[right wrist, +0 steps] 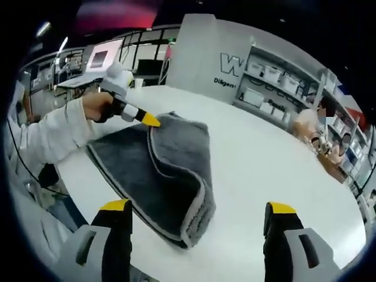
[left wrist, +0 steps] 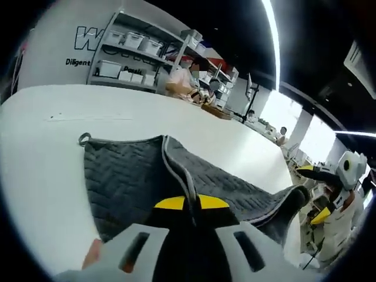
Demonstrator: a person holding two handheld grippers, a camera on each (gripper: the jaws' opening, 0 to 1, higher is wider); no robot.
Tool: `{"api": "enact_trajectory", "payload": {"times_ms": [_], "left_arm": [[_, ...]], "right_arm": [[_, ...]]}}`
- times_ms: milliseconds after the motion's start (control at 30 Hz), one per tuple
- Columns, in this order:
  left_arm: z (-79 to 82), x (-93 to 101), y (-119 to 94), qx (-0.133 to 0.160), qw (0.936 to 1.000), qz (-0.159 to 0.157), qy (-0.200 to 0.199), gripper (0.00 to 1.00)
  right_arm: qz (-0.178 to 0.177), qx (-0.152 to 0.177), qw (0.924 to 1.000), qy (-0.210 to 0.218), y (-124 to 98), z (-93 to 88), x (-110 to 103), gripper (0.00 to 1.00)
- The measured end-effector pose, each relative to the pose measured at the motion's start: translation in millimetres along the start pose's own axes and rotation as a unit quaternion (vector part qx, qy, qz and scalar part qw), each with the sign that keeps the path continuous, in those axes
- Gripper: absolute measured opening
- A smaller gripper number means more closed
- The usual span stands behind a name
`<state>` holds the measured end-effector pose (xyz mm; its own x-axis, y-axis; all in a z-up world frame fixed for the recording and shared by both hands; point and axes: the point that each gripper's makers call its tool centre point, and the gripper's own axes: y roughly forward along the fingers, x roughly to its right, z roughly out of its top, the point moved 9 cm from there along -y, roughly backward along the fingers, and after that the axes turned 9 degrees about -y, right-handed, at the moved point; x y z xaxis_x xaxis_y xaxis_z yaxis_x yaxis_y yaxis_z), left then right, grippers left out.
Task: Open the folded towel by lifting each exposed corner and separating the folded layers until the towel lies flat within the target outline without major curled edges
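Note:
A dark grey quilted towel with a pale border lies partly folded on the white table. My left gripper is shut on a raised border edge of the towel, which runs between its yellow tips. In the right gripper view that same left gripper, held by a hand, pinches the towel at its far edge, and a layer is draped over towards the near fold. My right gripper stands wide open over the near end of the towel, holding nothing. It also appears at the right as the right gripper, beside the towel's corner.
The white table stretches far beyond the towel. Shelves with white bins line the back wall. A person sits at the table's far edge, by brown items. A sleeve reaches in from the left.

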<state>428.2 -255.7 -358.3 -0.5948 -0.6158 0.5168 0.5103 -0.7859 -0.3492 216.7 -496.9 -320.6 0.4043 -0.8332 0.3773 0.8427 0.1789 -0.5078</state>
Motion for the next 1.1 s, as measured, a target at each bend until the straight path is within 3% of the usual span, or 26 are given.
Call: {"api": "enact_trajectory", "payload": {"times_ms": [167, 333, 467, 667, 767, 900, 1100], "left_arm": [[10.9, 11.3, 2, 0.012, 0.9997, -0.02, -0.005, 0.05], [19.1, 20.4, 6, 0.019, 0.9992, -0.034, -0.006, 0.05], [24.7, 28.5, 8, 0.026, 0.9983, -0.05, -0.012, 0.05], [29.9, 37.2, 10, 0.032, 0.9974, -0.064, -0.013, 0.05], [31.1, 38.7, 10, 0.033, 0.9972, -0.066, -0.012, 0.05], [31.0, 39.0, 10, 0.034, 0.9967, -0.071, -0.016, 0.05], [32.6, 38.2, 10, 0.035, 0.9962, -0.077, -0.019, 0.05]], "right_arm": [[-0.005, 0.069, 0.9974, -0.022, 10, 27.0, -9, 0.83], [0.008, 0.089, 0.9951, -0.042, 30, 45.9, -24, 0.77], [0.001, 0.113, 0.9922, -0.052, 48, 62.1, -35, 0.65], [0.002, 0.101, 0.9931, -0.059, 90, 73.0, -52, 0.55], [-0.014, 0.093, 0.993, -0.071, 108, 74.1, -55, 0.48], [-0.016, 0.091, 0.9936, -0.064, 125, 74.7, -55, 0.45], [-0.017, 0.081, 0.9933, -0.08, 135, 74.4, -56, 0.3]]}}
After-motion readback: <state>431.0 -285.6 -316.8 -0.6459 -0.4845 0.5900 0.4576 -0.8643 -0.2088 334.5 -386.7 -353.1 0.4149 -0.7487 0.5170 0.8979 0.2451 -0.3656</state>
